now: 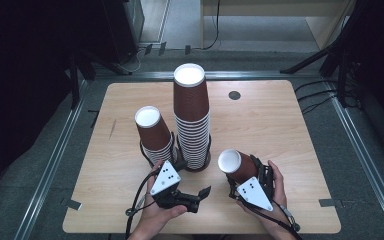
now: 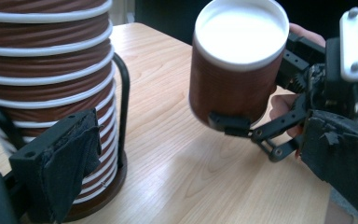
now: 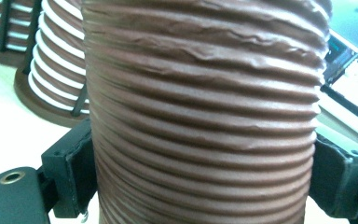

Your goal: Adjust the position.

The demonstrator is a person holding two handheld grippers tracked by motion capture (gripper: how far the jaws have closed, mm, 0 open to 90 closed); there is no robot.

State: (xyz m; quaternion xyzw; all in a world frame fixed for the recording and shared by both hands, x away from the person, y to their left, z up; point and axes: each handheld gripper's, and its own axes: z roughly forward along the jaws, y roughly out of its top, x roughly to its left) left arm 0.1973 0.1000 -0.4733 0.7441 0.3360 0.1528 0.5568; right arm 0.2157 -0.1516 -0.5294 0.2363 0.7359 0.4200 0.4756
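My right gripper [image 1: 249, 177] is shut on a single brown ribbed paper cup [image 1: 237, 165], upside down and tilted, its white base up. In the right gripper view the cup [image 3: 205, 116] sits between both pads [image 3: 70, 172]. A tall stack of the same cups [image 1: 191, 115] stands in a black holder at the table's middle, with a shorter stack [image 1: 153, 135] to its left. My left gripper [image 1: 195, 177] stands open with nothing in it, just in front of the tall stack. In the left gripper view, the stack [image 2: 46, 84] is beside its left pad [image 2: 60, 163] and the held cup [image 2: 235, 60] lies ahead.
The wooden table [image 1: 280, 130] has a round dark cable port [image 1: 234, 95] at the back right. Dark equipment and stand legs [image 1: 320, 55] surround the table on the floor. Bare tabletop lies to the right and far left of the stacks.
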